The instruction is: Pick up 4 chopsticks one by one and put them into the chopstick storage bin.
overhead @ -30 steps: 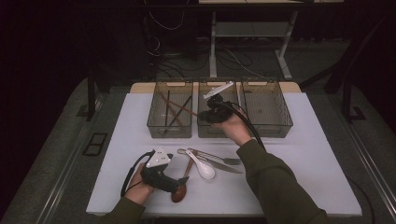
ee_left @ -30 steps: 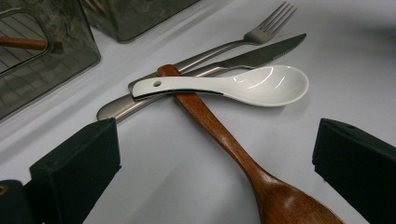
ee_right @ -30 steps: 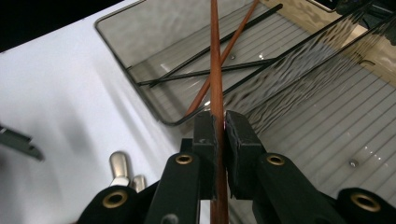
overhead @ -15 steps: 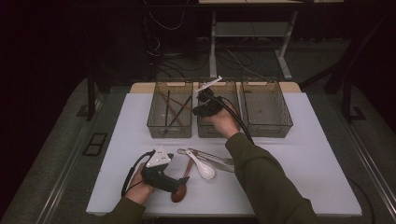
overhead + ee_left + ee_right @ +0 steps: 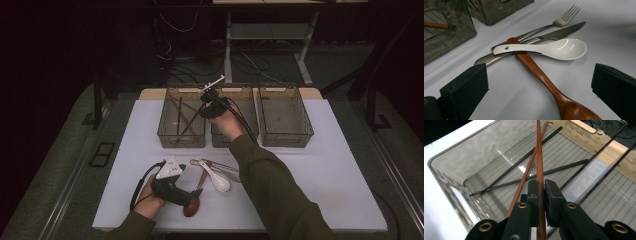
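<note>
My right gripper (image 5: 542, 185) is shut on a brown wooden chopstick (image 5: 539, 150), which points down into the left clear bin (image 5: 454, 157). In that bin lie another brown chopstick (image 5: 524, 177) and two black ones (image 5: 544, 173). From above, the right gripper (image 5: 207, 102) hovers over the left bin's (image 5: 181, 137) right side. My left gripper (image 5: 192, 192) rests open near the table's front, its jaws either side of a wooden spoon (image 5: 541, 75). Across the spoon's handle lies a white ceramic spoon (image 5: 559, 48), with a steel fork (image 5: 554, 23) and knife (image 5: 556, 33) under it.
Three clear bins stand in a row at the back of the white table (image 5: 340, 180): left, middle (image 5: 250, 90) and right (image 5: 287, 135). The cutlery pile (image 5: 216, 180) lies front centre. My right forearm crosses the table's middle. Dark floor and cables surround the table.
My right gripper has carried the chopstick leftward, from above the middle bin to above the left bin. The left gripper has stayed where it was.
</note>
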Tool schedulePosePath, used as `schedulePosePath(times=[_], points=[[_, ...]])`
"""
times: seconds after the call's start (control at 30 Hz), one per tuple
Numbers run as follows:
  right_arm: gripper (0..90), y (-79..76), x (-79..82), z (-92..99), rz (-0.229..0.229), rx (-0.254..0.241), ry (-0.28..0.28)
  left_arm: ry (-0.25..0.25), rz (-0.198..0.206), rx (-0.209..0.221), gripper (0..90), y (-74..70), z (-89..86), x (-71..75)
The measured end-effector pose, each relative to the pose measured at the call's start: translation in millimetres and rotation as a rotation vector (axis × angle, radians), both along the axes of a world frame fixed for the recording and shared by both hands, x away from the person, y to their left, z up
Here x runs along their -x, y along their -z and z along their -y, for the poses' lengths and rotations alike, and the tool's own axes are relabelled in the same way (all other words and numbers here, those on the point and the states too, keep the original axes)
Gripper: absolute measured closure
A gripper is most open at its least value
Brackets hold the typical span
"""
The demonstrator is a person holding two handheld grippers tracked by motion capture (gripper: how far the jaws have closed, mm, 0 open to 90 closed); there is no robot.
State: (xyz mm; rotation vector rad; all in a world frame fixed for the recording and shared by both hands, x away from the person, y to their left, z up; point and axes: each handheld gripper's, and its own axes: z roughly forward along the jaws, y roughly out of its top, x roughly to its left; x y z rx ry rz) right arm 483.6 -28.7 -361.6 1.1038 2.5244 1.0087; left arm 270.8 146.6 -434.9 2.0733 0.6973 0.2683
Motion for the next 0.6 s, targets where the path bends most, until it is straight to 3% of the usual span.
schedulePosePath(times=[0.27, 0.6], points=[[82.0, 4.5, -5.0, -13.3, -0.004, 0.014, 0.011, 0.004, 0.001, 0.006, 0.0, -0.4, -0.5, 0.1], [61.2, 2.1, -3.3, -11.7, 0.021, -0.004, -0.005, 0.007, 0.002, 0.000, 0.0, -0.2, -0.1, -0.1]])
